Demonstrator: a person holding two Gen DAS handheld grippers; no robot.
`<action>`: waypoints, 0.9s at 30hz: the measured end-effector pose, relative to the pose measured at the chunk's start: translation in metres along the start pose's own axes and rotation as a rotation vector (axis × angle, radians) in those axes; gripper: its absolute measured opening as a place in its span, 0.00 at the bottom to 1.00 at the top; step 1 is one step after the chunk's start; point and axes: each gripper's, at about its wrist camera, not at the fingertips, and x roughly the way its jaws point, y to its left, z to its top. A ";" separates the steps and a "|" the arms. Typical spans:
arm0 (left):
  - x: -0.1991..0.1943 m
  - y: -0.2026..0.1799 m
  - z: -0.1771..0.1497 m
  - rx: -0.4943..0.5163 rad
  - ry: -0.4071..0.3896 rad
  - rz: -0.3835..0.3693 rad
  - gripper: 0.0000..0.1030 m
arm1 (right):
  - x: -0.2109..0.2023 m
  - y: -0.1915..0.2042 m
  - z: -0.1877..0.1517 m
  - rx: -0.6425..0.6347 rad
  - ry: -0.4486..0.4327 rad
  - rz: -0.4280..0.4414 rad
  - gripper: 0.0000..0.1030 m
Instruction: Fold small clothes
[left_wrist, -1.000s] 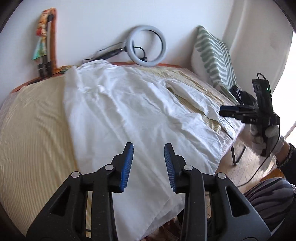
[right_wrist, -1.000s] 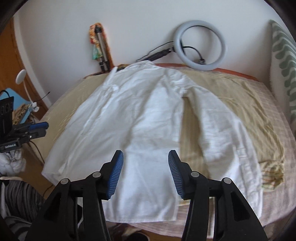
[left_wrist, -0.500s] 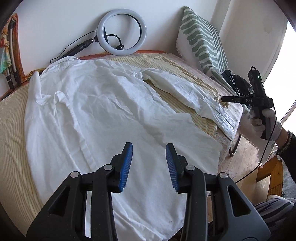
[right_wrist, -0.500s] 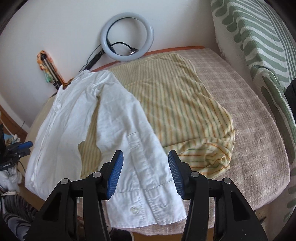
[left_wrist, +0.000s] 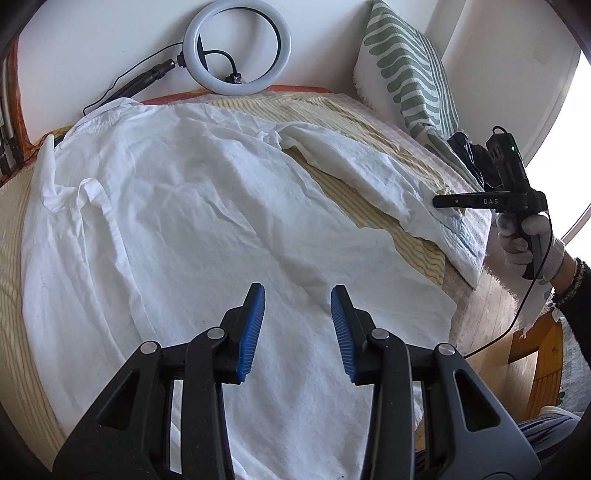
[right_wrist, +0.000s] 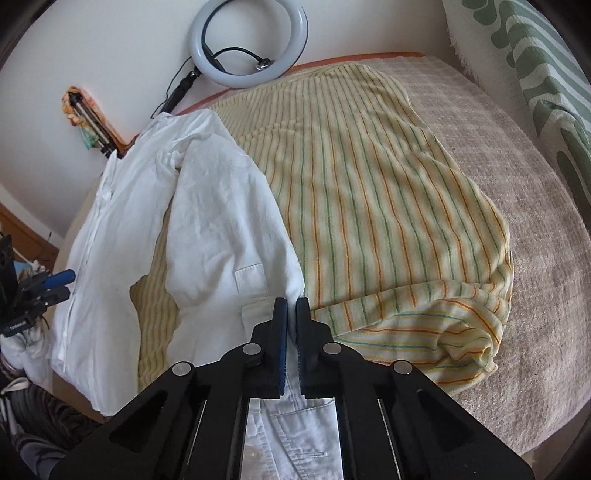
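A white long-sleeved shirt (left_wrist: 207, 206) lies spread on the bed, its collar toward the wall. One sleeve (right_wrist: 221, 221) runs down toward the bed's near edge. My right gripper (right_wrist: 291, 308) is shut on that sleeve's edge just above the cuff, with white cloth pinched between the blue pads. In the left wrist view the right gripper (left_wrist: 439, 202) shows at the sleeve's end, held by a gloved hand (left_wrist: 524, 236). My left gripper (left_wrist: 297, 306) hovers open over the shirt's lower body with nothing between its fingers. The left gripper (right_wrist: 68, 284) also appears beside the shirt's far hem.
A yellow striped blanket (right_wrist: 388, 203) lies under the shirt on a beige bed cover (right_wrist: 546, 295). A ring light (left_wrist: 236, 44) leans on the back wall. A green patterned pillow (left_wrist: 406, 74) stands at the right. Wooden floor (left_wrist: 491, 317) lies past the bed's edge.
My right gripper has closed on the sleeve near its cuff after moving right from the shirt's body. My left gripper has moved right and lower over the shirt and stays open.
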 end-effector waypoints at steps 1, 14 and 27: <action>-0.001 0.000 0.000 -0.001 -0.003 -0.001 0.36 | -0.004 0.003 0.001 0.009 -0.010 0.010 0.01; -0.023 0.013 -0.001 -0.060 -0.059 -0.021 0.36 | -0.042 0.163 -0.014 -0.286 -0.047 0.149 0.01; -0.039 0.027 -0.015 -0.092 -0.059 -0.047 0.36 | 0.004 0.224 -0.035 -0.442 0.124 0.292 0.25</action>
